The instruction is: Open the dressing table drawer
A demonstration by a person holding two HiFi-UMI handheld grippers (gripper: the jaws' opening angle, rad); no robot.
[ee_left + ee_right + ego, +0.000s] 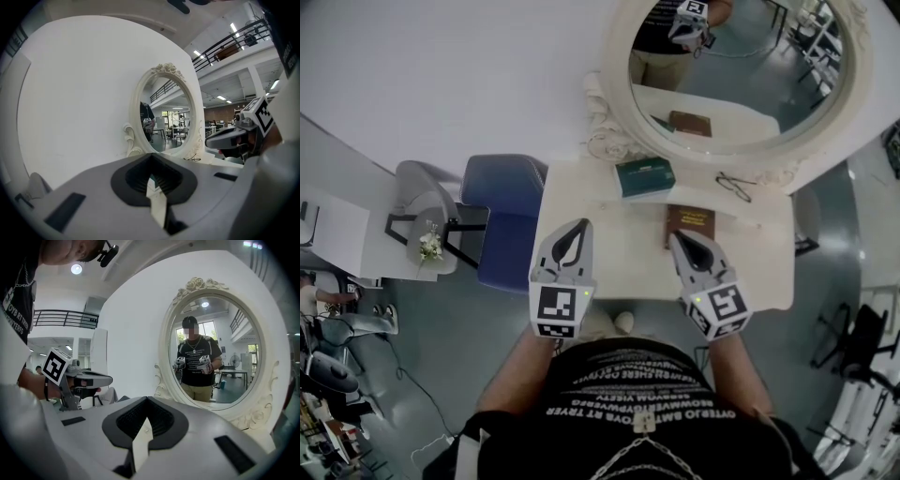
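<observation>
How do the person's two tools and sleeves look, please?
The left tool and right tool are light grey, tapered shells with black ribbed lining, each bearing a black-and-white marker cube. The black printed T-shirt has short sleeves.

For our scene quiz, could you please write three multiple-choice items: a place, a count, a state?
1. The eyeglasses lie: A right of the teal book, B left of it, C on it.
2. Books on the dressing table: A one, B two, C four.
3. Both grippers' jaws: A wide apart, B together and empty, C shut on a book.
Answers: 1 A, seen in the head view; 2 B, teal book plus brown book; 3 B, left gripper and right gripper close on nothing.
</observation>
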